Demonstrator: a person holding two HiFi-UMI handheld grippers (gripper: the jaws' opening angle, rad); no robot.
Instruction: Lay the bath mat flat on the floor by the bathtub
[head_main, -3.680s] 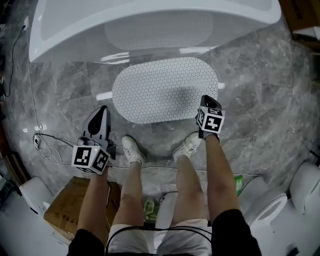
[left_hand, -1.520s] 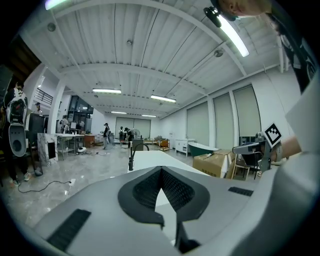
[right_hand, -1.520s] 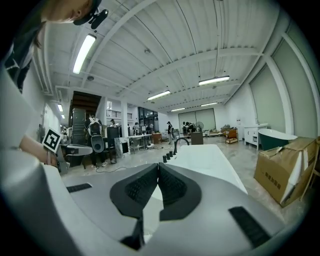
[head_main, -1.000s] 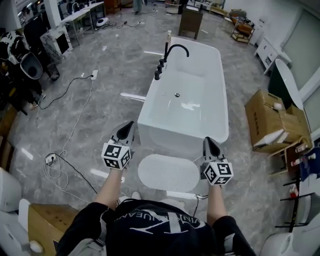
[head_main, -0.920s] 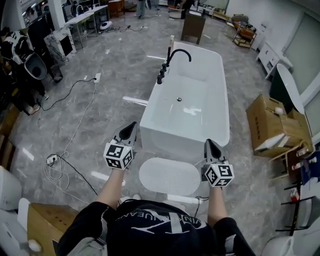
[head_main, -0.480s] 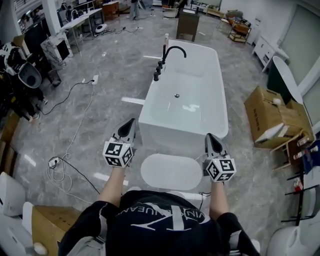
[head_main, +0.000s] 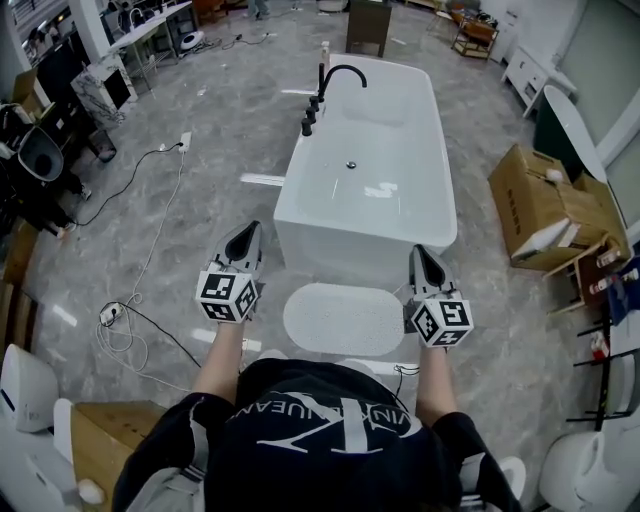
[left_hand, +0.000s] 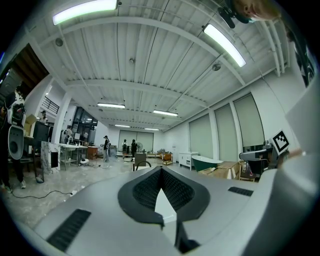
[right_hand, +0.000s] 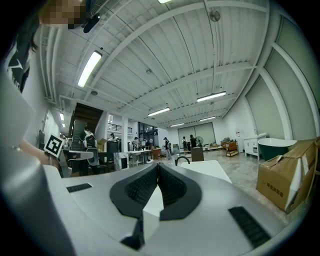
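Big open hall, prob. a test lab or showroom mock-up, not a home bathroom. A freestanding tub (head_main: 370, 160) w/ black faucet (head_main: 335, 78) stands alone mid-frame on the grey marble-look floor (head_main: 200, 150), no walls round it. Cardboard boxes (head_main: 545, 205) at right, a dark green tub (head_main: 568, 140) past them nr the right edge. White toilets at lower left (head_main: 25, 385) & lower right (head_main: 590, 470). Benches (head_main: 140, 22) w/ monitors (head_main: 62, 68) upper left; cables (head_main: 150, 250) trail over the floor at left. Gripper views: high ribbed ceiling (left_hand: 150, 60) w/ strip lights (left_hand: 85, 11), people (left_hand: 106, 147) standing far back.
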